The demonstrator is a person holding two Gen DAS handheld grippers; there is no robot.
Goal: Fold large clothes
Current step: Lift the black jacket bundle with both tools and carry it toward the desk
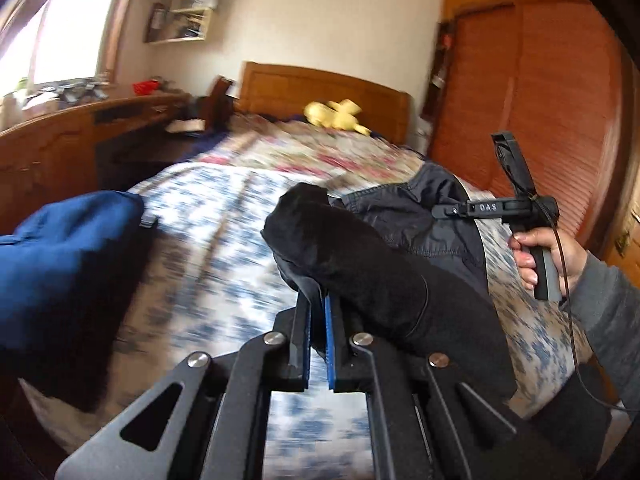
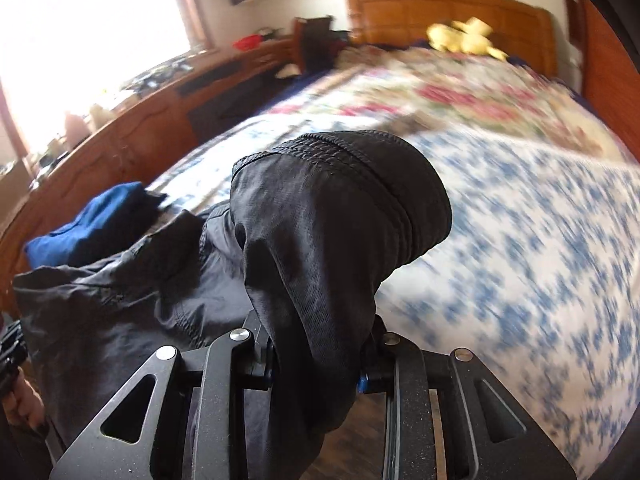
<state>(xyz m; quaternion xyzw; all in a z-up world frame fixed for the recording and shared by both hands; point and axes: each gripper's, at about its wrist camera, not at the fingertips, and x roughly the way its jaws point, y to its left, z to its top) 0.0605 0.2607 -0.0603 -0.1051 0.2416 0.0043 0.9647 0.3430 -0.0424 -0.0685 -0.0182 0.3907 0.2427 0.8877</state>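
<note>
A black garment (image 1: 360,248) hangs between both grippers above the bed (image 1: 224,240). Near the bottom of the left wrist view, my left gripper (image 1: 318,308) is shut on a bunched end of the garment, pinched thin between its blue pads (image 1: 329,320). To the right, a hand (image 1: 540,252) holds my right gripper (image 1: 438,211) against the same dark fabric. In the right wrist view, my right gripper (image 2: 316,332) is shut on a thick fold with a stitched hem (image 2: 348,184). That fold hides the fingertips. The rest of the garment (image 2: 120,288) trails left toward the other hand (image 2: 16,392).
A folded blue cloth (image 1: 60,248) (image 2: 92,224) lies on the bed's left side. A yellow plush toy (image 1: 336,116) sits by the wooden headboard (image 1: 320,88). A long wooden desk (image 1: 52,152) runs along the left, and a louvred wardrobe (image 1: 540,100) stands on the right.
</note>
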